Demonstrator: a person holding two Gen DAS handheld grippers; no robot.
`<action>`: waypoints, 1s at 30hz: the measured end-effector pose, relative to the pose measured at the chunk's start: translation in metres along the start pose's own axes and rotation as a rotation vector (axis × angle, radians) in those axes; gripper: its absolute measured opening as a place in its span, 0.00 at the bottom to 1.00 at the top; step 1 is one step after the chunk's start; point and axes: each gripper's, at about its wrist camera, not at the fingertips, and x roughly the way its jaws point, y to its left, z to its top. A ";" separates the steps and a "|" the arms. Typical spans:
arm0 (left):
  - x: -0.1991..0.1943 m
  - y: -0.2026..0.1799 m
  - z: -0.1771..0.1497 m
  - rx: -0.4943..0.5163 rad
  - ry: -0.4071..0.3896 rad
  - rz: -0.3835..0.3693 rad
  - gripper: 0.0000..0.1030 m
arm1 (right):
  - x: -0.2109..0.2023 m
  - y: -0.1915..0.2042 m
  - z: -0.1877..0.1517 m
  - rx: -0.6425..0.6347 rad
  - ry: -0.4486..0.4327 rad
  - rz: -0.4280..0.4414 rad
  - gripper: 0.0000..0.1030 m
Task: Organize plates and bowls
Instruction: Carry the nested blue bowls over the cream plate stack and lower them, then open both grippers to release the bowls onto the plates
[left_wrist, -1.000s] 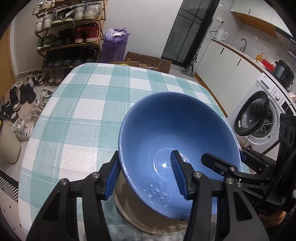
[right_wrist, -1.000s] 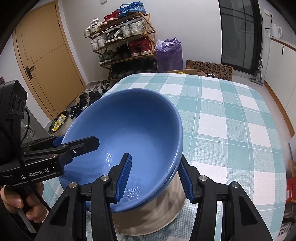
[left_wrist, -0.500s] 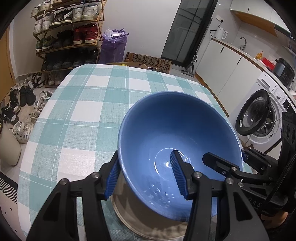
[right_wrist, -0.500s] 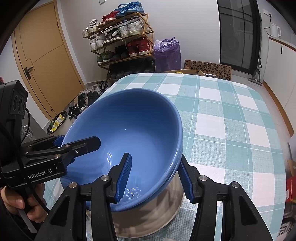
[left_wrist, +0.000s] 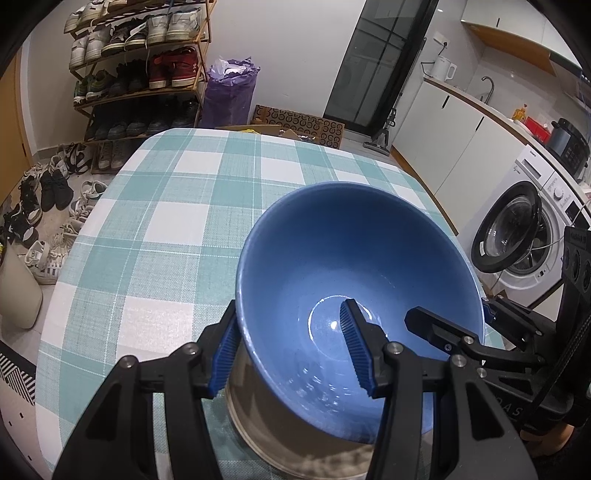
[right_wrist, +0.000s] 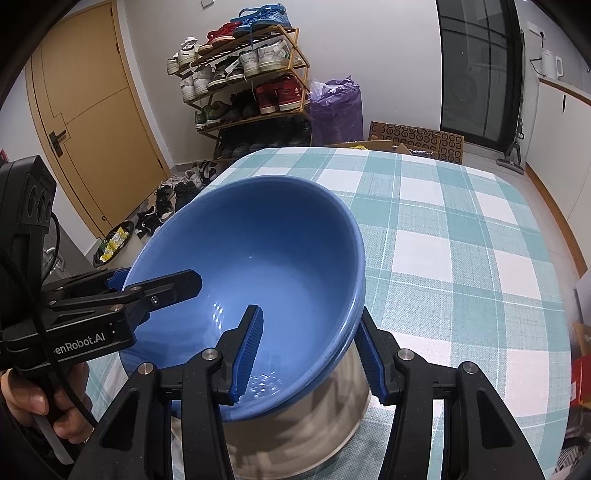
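Left wrist view: left claw (left_wrist: 291, 347) straddles the near-left rim of the blue bowl (left_wrist: 354, 280), one ribbed pad outside the wall, the other inside the basin. Both pads appear to sit against the wall, so it reads as clamped on the bowl at a medium gap. The blue bowl is tilted and sits nested in a pale beige bowl (left_wrist: 266, 424), which stands on the checked surface (left_wrist: 166, 221) near its front edge. The right claw (left_wrist: 448, 325) comes in from the right with one finger over the rim inside the basin; its outer finger is behind the bowl wall. Background: shoe rack (left_wrist: 140, 70), washing machine (left_wrist: 524, 236). Right wrist view: right claw (right_wrist: 310, 354) grips the near-right rim of the blue bowl (right_wrist: 258, 251) the same way, inner pad in the basin, outer pad on the outside wall, medium gap, holding. A second blue rim line shows just under the top one on the right; can't tell if that's another bowl. The beige bowl (right_wrist: 314, 417) is below it on the surface (right_wrist: 461, 258). The left claw (right_wrist: 155, 282) enters from the left, held by a hand (right_wrist: 48, 402), one finger inside the basin. Door (right_wrist: 92, 122) behind.
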 end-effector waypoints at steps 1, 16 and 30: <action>0.000 0.000 0.000 0.001 -0.001 -0.001 0.51 | 0.000 0.000 0.000 0.001 0.000 0.000 0.50; -0.021 0.005 -0.002 0.039 -0.071 0.033 0.76 | -0.018 -0.015 -0.003 0.016 -0.064 -0.016 0.81; -0.050 0.016 -0.022 0.085 -0.195 0.092 1.00 | -0.044 -0.013 -0.026 -0.022 -0.182 0.019 0.99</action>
